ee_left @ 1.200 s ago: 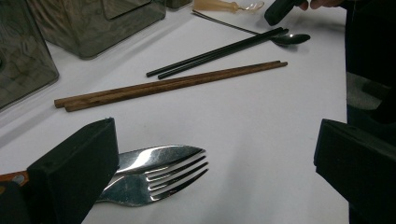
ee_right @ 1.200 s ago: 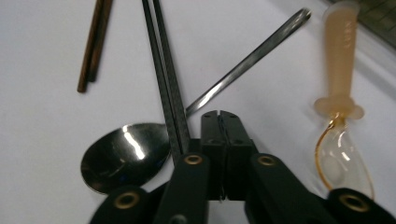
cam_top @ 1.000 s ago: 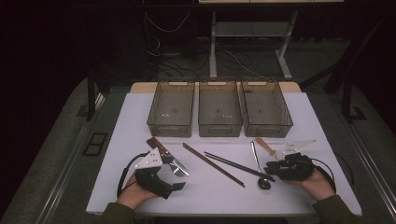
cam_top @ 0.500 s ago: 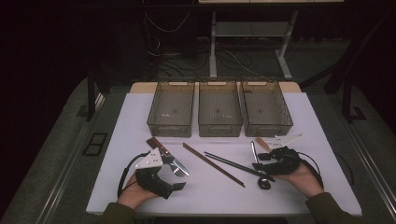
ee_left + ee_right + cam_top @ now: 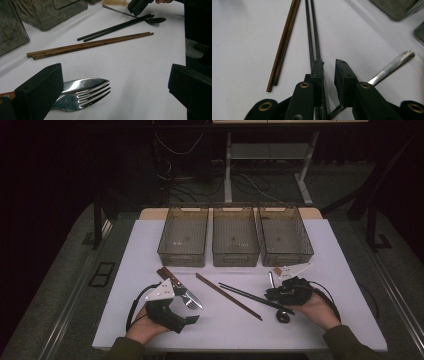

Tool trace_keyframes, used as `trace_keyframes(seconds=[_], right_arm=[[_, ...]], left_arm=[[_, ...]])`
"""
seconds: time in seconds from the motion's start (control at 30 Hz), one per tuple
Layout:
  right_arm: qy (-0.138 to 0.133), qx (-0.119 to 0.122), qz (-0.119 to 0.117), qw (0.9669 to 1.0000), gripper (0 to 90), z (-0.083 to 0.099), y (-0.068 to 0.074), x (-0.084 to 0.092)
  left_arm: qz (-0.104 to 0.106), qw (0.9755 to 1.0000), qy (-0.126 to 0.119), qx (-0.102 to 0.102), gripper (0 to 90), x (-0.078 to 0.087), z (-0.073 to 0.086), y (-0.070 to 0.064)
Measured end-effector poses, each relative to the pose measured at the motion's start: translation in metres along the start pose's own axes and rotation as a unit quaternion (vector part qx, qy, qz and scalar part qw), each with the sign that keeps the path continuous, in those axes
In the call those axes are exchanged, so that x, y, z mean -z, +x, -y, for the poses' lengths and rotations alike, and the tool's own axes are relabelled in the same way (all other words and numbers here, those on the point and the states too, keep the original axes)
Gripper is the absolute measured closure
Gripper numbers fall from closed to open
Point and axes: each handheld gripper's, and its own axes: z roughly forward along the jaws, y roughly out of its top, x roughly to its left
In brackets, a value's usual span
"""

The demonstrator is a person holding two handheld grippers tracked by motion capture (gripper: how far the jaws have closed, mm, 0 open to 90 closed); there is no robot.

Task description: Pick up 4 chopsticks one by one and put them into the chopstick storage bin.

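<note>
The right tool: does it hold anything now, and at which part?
Nothing is held. The right tool is open above the black chopsticks, its jaws a little apart with nothing between them. The left tool is open too.

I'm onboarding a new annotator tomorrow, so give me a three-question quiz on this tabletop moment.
1. True or false: the three bins hold cutlery.
2. Which lies nearest the left gripper? A) brown chopsticks B) fork C) black chopsticks
3. Fill in: the right gripper hangs over the black chopsticks with its jaws ____.

Key: 1 false, they look empty; 2 B; 3 open, a gap between them.
</note>
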Motion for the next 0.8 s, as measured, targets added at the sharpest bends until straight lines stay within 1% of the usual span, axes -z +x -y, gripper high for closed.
trace_keyframes(seconds=[0.07,0.13,0.3,0.4,0.8], right_arm=[[0.003,0.004,-0.001,1.0,78.0,-0.0003,0.0005,-0.0024],[0.006,0.009,-0.007,0.9999,78.2,-0.0002,-0.0001,-0.004],[0.009,0.014,-0.01,0.9998,78.9,0.0002,0.0012,-0.0065],[0.017,0.016,-0.008,0.9997,79.3,0.0004,0.0024,-0.0082],[0.025,0.028,0.001,0.9993,82.5,0.0023,0.0022,-0.011]], left_arm=[[0.0,1.0,0.0,-0.001,0.0,0.0,0.0,0.0],[0.0,1.0,0.001,-0.001,0.0,0.0001,0.0,0.0002],[0.001,1.0,0.001,-0.002,0.0,-0.0002,0.0001,-0.0001],[0.001,1.0,0.001,-0.002,0.0,0.0,0.0,-0.0005],[0.002,1.0,0.004,-0.005,0.0,0.0,-0.0002,-0.0002]])
